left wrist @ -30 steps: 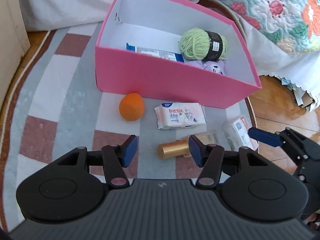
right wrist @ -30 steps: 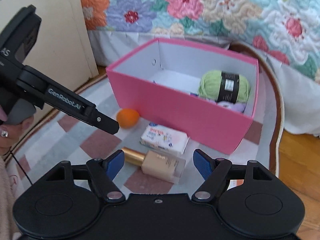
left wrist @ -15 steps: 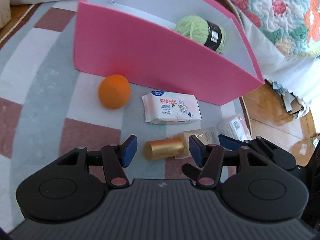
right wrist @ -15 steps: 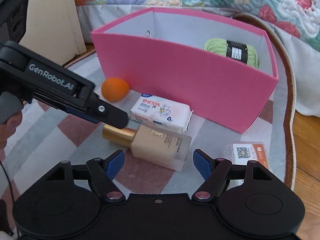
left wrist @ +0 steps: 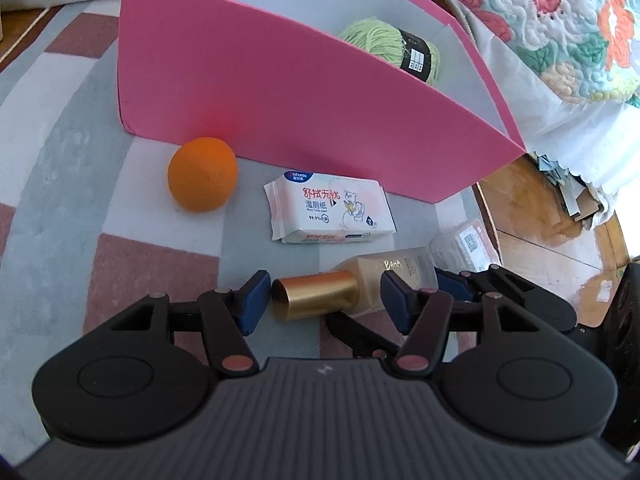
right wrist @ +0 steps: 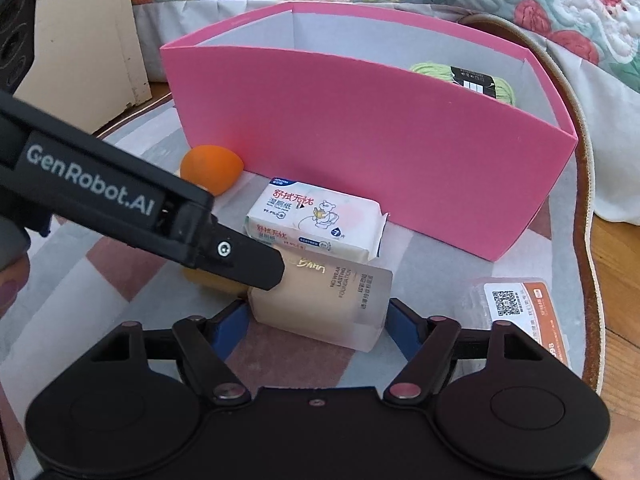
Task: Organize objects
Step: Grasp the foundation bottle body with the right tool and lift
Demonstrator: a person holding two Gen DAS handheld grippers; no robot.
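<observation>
A beige rectangular glass foundation bottle with a gold cylindrical cap [right wrist: 320,304] lies on its side on the checked pink-and-grey rug [left wrist: 52,184], its body between the wide-spread blue pads of the right gripper [right wrist: 318,326] and its cap between the equally wide pads of the left gripper [left wrist: 324,304]; neither has closed on it. Just beyond both grippers rest a white soft pack of wet wipes [left wrist: 330,212] and an orange egg-shaped sponge [left wrist: 202,179]. Behind them stands the pink cardboard box [right wrist: 360,144] holding a green yarn ball [left wrist: 384,46], and right of the right gripper lies a clear plastic packet with a QR code [right wrist: 516,308].
</observation>
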